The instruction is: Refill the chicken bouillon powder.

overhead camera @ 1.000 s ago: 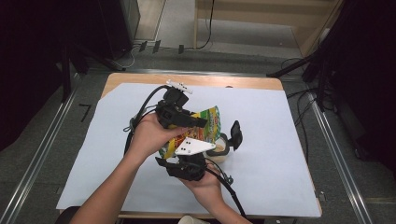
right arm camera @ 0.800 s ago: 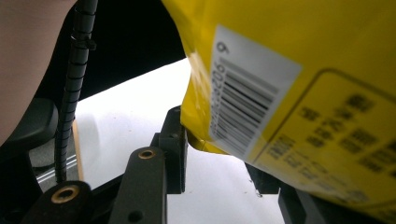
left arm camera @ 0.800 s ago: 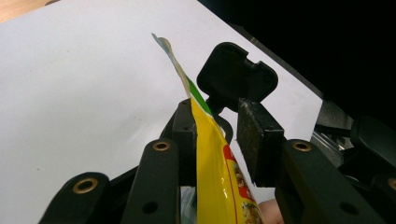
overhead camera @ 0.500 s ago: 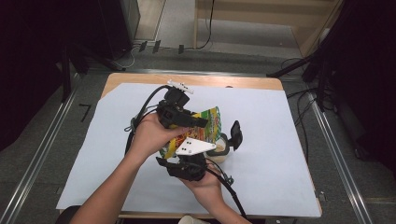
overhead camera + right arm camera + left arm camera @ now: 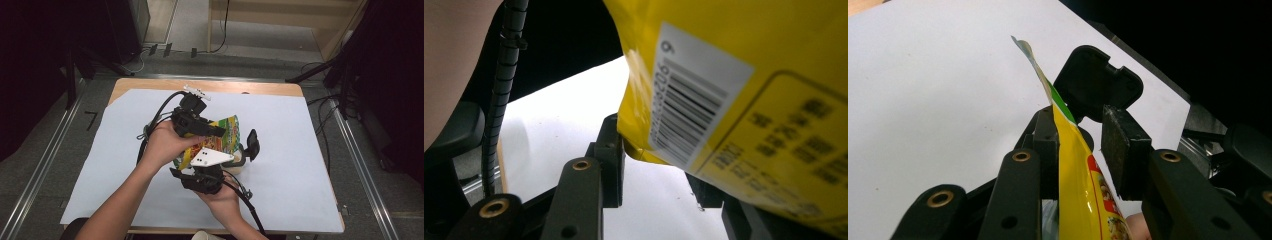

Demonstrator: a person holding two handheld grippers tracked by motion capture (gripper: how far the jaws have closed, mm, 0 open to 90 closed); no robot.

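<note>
A wooden worktop (image 5: 150,86) is seen, covered almost wholly by a large white paper sheet (image 5: 300,150); bare wood is left only along the far edge. Dark floor and metal rails lie beyond it on all sides.

A yellow plastic snack bag with green trim and printed pictures (image 5: 227,134) is held above the sheet, between the two grippers. In the left gripper view the bag (image 5: 1083,190) is seen edge-on, rising between the jaws, its crimped top sticking out past the fingertips. In the right gripper view the bag's back face (image 5: 744,90) is seen close above the jaws, with a white barcode label (image 5: 694,100) on it.

The left gripper (image 5: 217,131), black with a trailing cable, is held from above by the left hand (image 5: 162,145). Its jaws are part spread: the bag lies against one pad, while a gap is seen between the bag and the other pad (image 5: 1123,150). A firm pinch cannot be confirmed.

The right gripper (image 5: 240,155), black with a grey three-cornered plate on top, is held from below by the right hand (image 5: 222,200). Its jaws stand part spread under the bag's lower edge; one pad (image 5: 613,160) is just beside that edge, the other is hidden behind the bag. Whether the bag is pinched cannot be told.
</note>
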